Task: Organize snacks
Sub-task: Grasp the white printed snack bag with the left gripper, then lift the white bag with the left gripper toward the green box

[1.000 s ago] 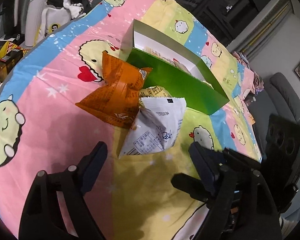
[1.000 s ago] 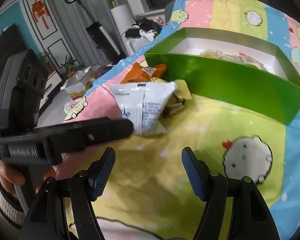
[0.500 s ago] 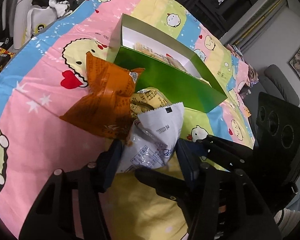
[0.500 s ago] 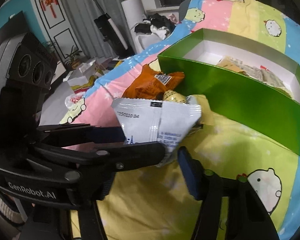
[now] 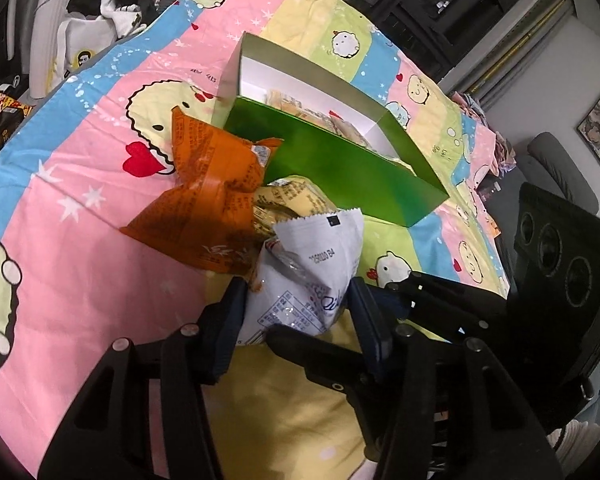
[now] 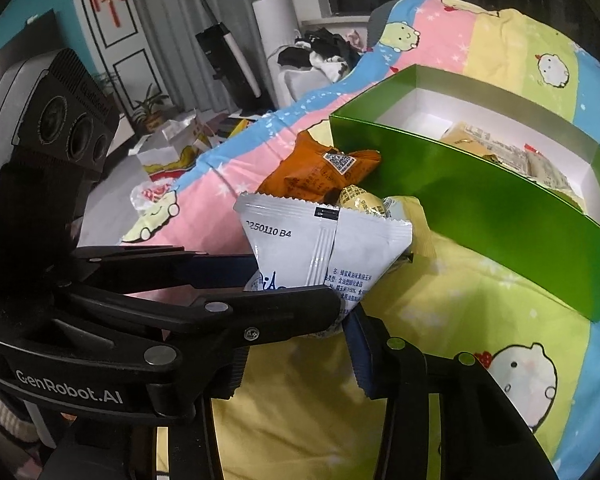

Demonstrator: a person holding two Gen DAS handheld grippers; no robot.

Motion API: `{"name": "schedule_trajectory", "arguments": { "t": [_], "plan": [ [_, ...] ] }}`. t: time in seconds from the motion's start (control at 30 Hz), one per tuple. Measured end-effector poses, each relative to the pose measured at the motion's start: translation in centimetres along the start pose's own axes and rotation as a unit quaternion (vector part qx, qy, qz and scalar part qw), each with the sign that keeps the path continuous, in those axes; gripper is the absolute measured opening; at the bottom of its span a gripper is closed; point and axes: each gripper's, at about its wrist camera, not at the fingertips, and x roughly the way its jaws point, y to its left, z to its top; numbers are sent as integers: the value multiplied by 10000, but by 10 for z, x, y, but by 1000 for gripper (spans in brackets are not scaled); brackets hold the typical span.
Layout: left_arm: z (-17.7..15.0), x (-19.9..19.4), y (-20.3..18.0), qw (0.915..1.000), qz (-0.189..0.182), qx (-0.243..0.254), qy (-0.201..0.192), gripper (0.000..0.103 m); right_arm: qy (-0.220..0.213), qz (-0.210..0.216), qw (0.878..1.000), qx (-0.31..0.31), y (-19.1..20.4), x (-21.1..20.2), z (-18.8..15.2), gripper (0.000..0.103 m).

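Note:
A white snack packet (image 5: 308, 276) stands on end on the cartoon bedsheet. My left gripper (image 5: 296, 316) is closing, and its pads press the packet's lower half from both sides. From the right, my right gripper (image 6: 296, 360) reaches in just under the packet's bottom corner. Its jaws are closing, and I see no pad on the packet; its left finger is hidden behind the left gripper. An orange packet (image 5: 212, 208) and a yellow packet (image 5: 296, 200) lie behind the white one. Beyond them an open green box (image 5: 340, 176) holds several snacks (image 6: 500, 152).
The bedsheet (image 5: 80, 240) drops off at its left edge to a floor with boxes and bags (image 6: 172, 148). A pile of clothes (image 5: 116, 0) lies past the far corner. A grey chair (image 5: 556, 160) stands on the right.
Both grippers have come in on the white packet and narrowed their jaws. The left one has closed on it, and the packet now stands more upright.

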Motion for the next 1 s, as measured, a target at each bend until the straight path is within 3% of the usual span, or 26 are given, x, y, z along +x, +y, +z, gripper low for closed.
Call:
{"name": "schedule_trajectory", "arguments": {
  "t": [1.0],
  "plan": [
    [-30,-10,-123,9935,-11,1106,253,52,-896,-217,9939,600,-21,-114,-63,45]
  ]
}}
